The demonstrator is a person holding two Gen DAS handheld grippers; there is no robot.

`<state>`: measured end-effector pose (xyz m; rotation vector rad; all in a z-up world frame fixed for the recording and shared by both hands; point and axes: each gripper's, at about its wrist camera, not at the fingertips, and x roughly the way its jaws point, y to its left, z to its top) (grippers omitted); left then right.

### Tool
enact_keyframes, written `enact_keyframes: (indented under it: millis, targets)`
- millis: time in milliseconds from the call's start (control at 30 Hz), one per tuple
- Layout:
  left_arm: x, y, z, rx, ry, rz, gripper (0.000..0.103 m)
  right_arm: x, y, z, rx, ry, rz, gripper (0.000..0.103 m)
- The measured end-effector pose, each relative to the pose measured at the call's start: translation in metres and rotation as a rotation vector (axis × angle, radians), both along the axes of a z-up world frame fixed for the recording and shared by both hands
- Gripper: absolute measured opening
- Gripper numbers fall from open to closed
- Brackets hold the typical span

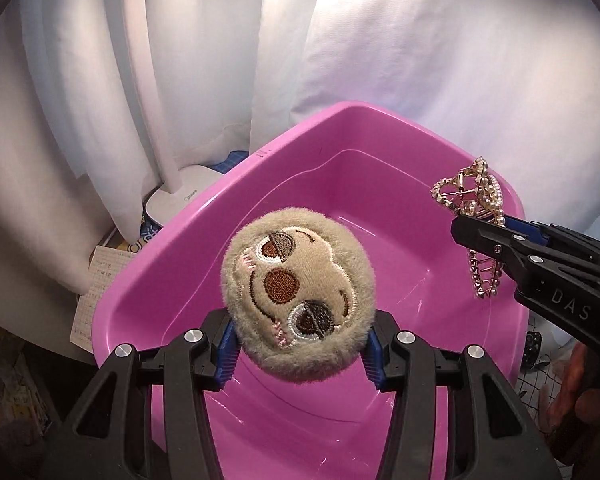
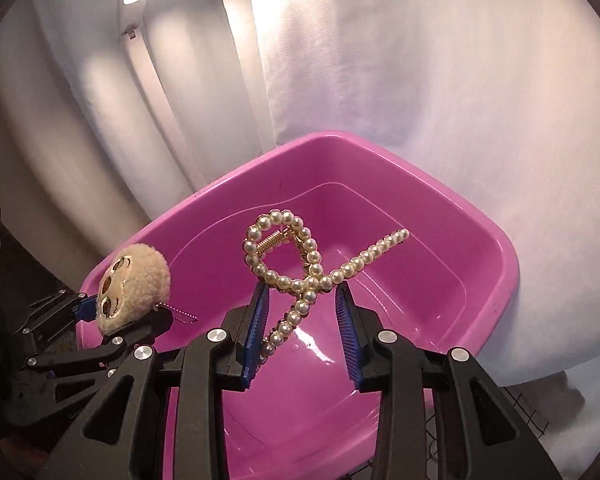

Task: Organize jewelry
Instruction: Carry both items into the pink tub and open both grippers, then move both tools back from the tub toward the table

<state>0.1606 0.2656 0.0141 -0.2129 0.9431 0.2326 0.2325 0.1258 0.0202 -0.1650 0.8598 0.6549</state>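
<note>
My left gripper point(image 1: 300, 344) is shut on a round beige plush sloth-face charm point(image 1: 298, 294) and holds it above the pink plastic basin point(image 1: 236, 184). The charm also shows in the right wrist view point(image 2: 134, 286), with a small ball chain hanging from it. My right gripper point(image 2: 302, 296) is shut on a pearl hair claw clip point(image 2: 300, 260) with a gold spring, held over the basin point(image 2: 496, 248). In the left wrist view the clip point(image 1: 476, 208) sticks out of the right gripper point(image 1: 470, 224) above the basin's right rim.
White cloth point(image 1: 420, 60) hangs behind the basin. A white lamp base point(image 1: 180, 196) and a paper note point(image 1: 96, 280) lie left of the basin. A dark wire grid point(image 2: 520, 416) lies at the lower right.
</note>
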Motion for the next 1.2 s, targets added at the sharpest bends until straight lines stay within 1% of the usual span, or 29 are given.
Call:
enact_keyframes:
  millis: [100, 233, 300, 367, 533, 600, 633, 667, 700, 733, 767, 800, 867, 1200]
  targets:
    - [0.01, 0.008, -0.012, -0.025, 0.047, 0.012, 0.049, 0.018, 0.012, -0.015, -0.04, 0.064, 0.004, 0.033]
    - [0.02, 0.016, -0.022, -0.033, 0.095, 0.023, 0.049, 0.035, 0.024, -0.031, -0.092, 0.13, 0.002, 0.033]
    - [0.023, 0.018, -0.024, -0.045, 0.112, 0.024, 0.049, 0.043, 0.028, -0.038, -0.117, 0.161, -0.002, 0.033]
    - [0.026, 0.019, -0.025, -0.037, 0.129, 0.028, 0.049, 0.048, 0.028, -0.046, -0.137, 0.191, -0.009, 0.033]
    - [0.03, 0.023, -0.03, -0.051, 0.181, 0.043, 0.053, 0.06, 0.03, -0.058, -0.157, 0.256, -0.029, 0.033]
    - [0.03, 0.023, -0.031, -0.053, 0.191, 0.049, 0.057, 0.063, 0.031, -0.057, -0.166, 0.254, -0.036, 0.034]
    - [0.03, 0.023, -0.031, -0.054, 0.195, 0.05, 0.057, 0.065, 0.031, -0.058, -0.175, 0.26, -0.041, 0.034]
    - [0.03, 0.024, -0.031, -0.05, 0.2, 0.051, 0.059, 0.07, 0.038, -0.058, -0.17, 0.272, -0.045, 0.04]
    - [0.031, 0.024, -0.031, -0.046, 0.203, 0.053, 0.063, 0.071, 0.037, -0.058, -0.158, 0.28, -0.048, 0.053]
    - [0.03, 0.024, -0.03, -0.05, 0.204, 0.055, 0.064, 0.071, 0.034, -0.056, -0.146, 0.28, -0.055, 0.055]
    - [0.03, 0.024, -0.03, -0.051, 0.204, 0.058, 0.069, 0.07, 0.035, -0.055, -0.14, 0.274, -0.06, 0.057]
    - [0.03, 0.025, -0.029, -0.05, 0.202, 0.062, 0.075, 0.07, 0.035, -0.054, -0.145, 0.268, -0.065, 0.058]
    - [0.029, 0.026, -0.027, -0.041, 0.189, 0.068, 0.08, 0.069, 0.038, -0.055, -0.154, 0.262, -0.066, 0.058]
    - [0.025, 0.026, -0.025, -0.03, 0.186, 0.067, 0.082, 0.068, 0.042, -0.052, -0.153, 0.253, -0.071, 0.058]
